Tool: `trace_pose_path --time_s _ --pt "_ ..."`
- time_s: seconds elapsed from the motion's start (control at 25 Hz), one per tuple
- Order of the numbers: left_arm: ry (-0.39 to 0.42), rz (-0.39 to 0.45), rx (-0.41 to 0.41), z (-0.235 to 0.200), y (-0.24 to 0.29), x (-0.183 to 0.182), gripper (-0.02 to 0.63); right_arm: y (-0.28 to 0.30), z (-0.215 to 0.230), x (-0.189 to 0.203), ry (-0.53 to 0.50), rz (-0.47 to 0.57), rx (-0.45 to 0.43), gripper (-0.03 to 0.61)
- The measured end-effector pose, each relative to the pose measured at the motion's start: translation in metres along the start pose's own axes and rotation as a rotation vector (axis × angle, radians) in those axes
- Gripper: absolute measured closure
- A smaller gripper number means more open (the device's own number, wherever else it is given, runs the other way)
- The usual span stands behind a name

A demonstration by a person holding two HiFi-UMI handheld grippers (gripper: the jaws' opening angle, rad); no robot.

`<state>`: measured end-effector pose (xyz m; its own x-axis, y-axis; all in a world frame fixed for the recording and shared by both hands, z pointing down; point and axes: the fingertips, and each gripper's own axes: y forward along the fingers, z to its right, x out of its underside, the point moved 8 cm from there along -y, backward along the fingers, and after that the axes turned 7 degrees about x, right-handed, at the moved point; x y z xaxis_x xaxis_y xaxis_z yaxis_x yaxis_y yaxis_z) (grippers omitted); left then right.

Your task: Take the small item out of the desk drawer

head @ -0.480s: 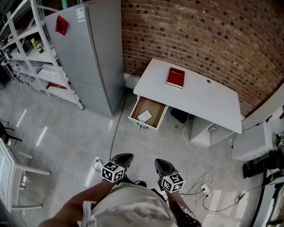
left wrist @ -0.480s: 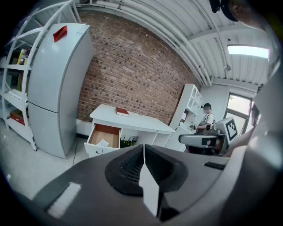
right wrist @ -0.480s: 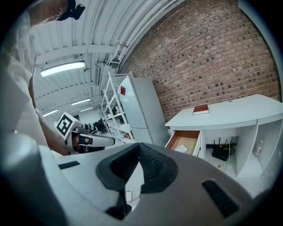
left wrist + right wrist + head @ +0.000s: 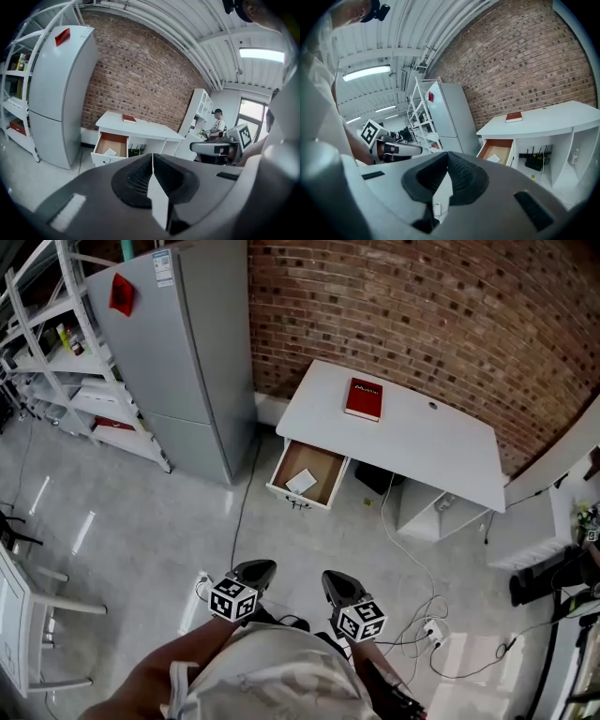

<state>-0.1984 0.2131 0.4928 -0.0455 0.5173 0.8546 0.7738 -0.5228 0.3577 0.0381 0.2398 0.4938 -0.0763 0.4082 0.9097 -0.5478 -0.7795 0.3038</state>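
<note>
Left hand-held gripper (image 4: 255, 568) and right hand-held gripper (image 4: 339, 579), each pressed shut, hang well apart from the small item (image 4: 301, 482).

readable text: none | red book (image 4: 364, 398): white title, too small to read | fridge (image 4: 187, 371): white label (image 4: 163, 268) at top, print illegible

Red book (image 4: 364, 398), white desk (image 4: 422, 446), grey fridge (image 4: 178, 362)

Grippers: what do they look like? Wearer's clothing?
The left gripper and right gripper have grey bodies and black ribbed tongs tapering to a point; each carries a white cube with black square markers. Person wears a pale top.
</note>
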Motion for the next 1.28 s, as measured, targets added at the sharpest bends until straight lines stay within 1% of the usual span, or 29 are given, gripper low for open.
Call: trace_pose_path --time_s 0.36,0.8,0.96,1.16,1.28 --pt "0.009 -0.017 0.022 0.016 0.016 0.002 0.6 -0.013 0.014 0.003 0.019 -0.002 0.021 0.572" --pt "0.008 -0.017 -0.007 0.029 0.026 0.008 0.6 -0.019 0.036 0.009 0.036 -0.007 0.023 0.572" --pt "0.005 -0.012 -0.03 0.028 0.027 0.005 0.6 -0.018 0.037 0.007 0.041 -0.007 0.006 0.572" --pt "0.017 -0.001 -0.03 0.032 0.031 0.0 0.6 -0.017 0.04 0.007 0.045 -0.008 -0.004 0.572" --pt "0.012 -0.006 -0.044 0.032 0.027 0.003 0.6 -0.016 0.04 0.011 0.049 -0.017 -0.005 0.572"
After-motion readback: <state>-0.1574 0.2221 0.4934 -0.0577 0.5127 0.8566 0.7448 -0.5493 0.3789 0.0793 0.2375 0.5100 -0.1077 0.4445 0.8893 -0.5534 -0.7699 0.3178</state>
